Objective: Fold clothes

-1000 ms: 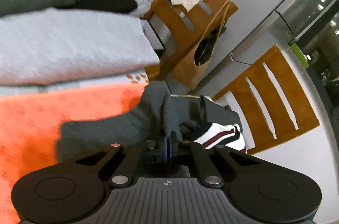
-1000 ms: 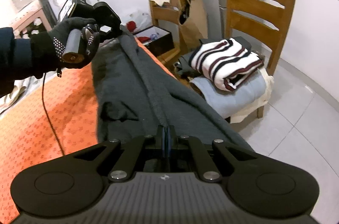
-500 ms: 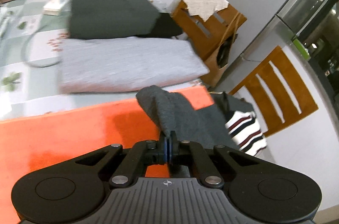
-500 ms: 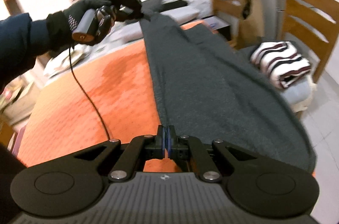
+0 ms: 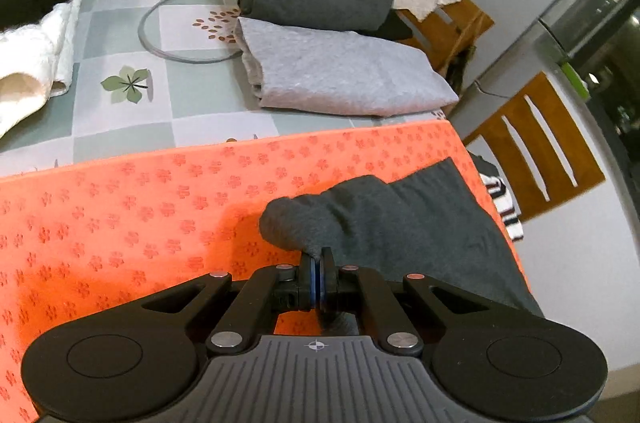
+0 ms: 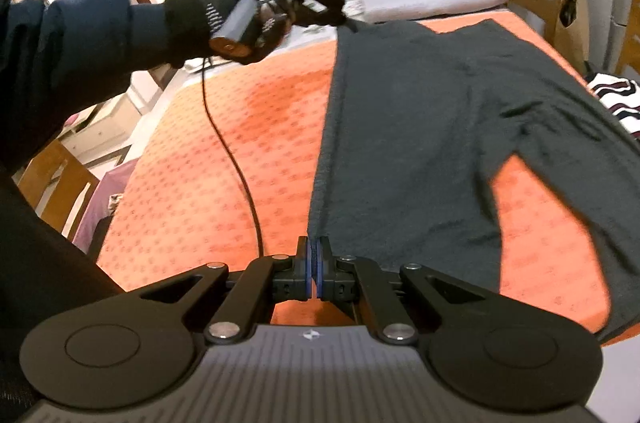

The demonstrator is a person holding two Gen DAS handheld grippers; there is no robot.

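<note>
Grey garment spread over orange mat, far side hanging past table edge. Left gripper and right gripper each pinch one corner, jaws tight. Risk: overhang weight drags cloth off; uneven pull skews fold line.

We note the desk bears an orange mat; dark grey garment on it, folded clothes at far end.

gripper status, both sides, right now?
Left tool: closed, pinching a bunched corner of the dark grey garment.
Right tool: closed, clamped on the same garment's edge.
</note>
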